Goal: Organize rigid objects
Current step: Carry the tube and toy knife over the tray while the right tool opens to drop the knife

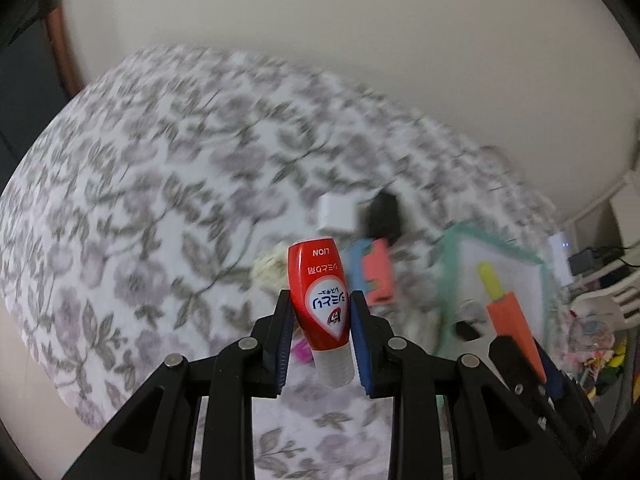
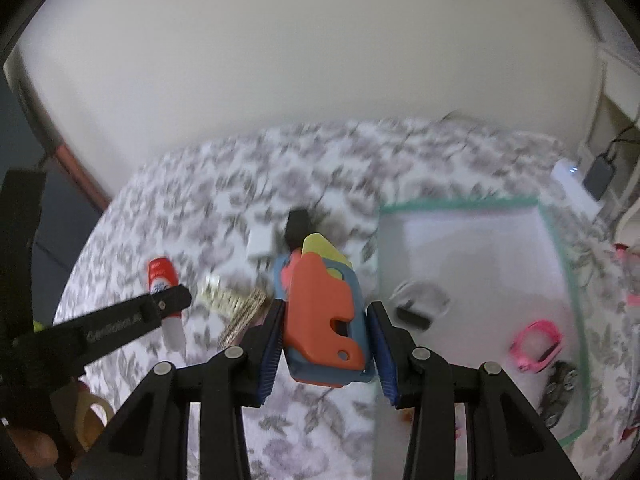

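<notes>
1. The left gripper [image 1: 319,322] is clenched on a small red bottle [image 1: 318,300]. The blue pads press the sides of its body, the white cap points toward the camera, and the bottom points away. The bottle is lifted above the flowered cloth [image 1: 132,200].

2. The right gripper [image 2: 326,330] is grasping an orange and blue toy [image 2: 324,312] with a yellow tip [image 2: 320,246]. The pads touch the blue sides of the toy, and it is also raised from the cloth.

3. Just to the right of the right gripper lies a white tray with a green rim [image 2: 560,248]. Inside it I see a pink ring-shaped thing [image 2: 536,344], a dark small object [image 2: 558,384] and a pale item with a black part [image 2: 416,304]. They are blurred, so I cannot name them exactly.

4. On the cloth behind the grippers there remain a white block [image 2: 262,242], a black block [image 2: 298,222] and a pale ribbed piece [image 2: 232,300].

5. I judge that the step in hand is to carry both held things to the tray. To do it well, the right gripper should go first, because the tray is on its side, and should lower the toy onto a bare part of the floor, away from the pink thing.

6. The bottle is smooth and rounded, so it can slip. It is better to keep the grasp firm, bring it low over the rim, and loosen the pads only when it rests.
</notes>
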Tool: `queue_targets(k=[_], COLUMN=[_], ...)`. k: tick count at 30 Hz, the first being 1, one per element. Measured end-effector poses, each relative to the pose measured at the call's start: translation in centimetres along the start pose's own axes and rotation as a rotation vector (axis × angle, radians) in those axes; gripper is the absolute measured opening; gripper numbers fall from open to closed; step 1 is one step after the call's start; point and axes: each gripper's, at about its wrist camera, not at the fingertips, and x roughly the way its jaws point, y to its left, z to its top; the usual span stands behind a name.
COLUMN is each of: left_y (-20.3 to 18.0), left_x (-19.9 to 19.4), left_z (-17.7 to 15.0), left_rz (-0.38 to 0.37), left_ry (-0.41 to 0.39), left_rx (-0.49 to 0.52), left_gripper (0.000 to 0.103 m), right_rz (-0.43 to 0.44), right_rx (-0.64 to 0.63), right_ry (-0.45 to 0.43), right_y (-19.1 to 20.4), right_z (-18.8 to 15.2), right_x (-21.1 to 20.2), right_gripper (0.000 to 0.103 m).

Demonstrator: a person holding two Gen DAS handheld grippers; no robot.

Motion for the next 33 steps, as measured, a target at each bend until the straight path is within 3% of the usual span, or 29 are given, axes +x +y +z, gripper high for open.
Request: queue_targets(k=[5,13,23,33], left_y=[-3.8,-11.0,-14.7,-14.8], left_x=[-1.0,0.1,5.8,9.7], left_z=[0.1,-0.4,-4.4,-7.2], left_rz=[-0.044,-0.117,-0.115,-0.070], left_ry=[-0.043,-0.003,0.134,0.243], left_rx=[0.087,0.221,0.308,0.332], left_gripper=[0.029,0.029,0.029,0.029], right_rz=[-0.055,-0.149,-0.258,-0.264], right_rx=[0.057,0.157,0.225,0.201], right_ry=[-0.082,-0.134,-0.057,0.038], right_y=[-3.1,-9.1,-14.6,-14.9], right_z=[1.4,2.4,0.9,-1.0], right_x=[-2.3,-3.9,-1.9,1.2], right_gripper=[0.044,0.044,0.044,0.044])
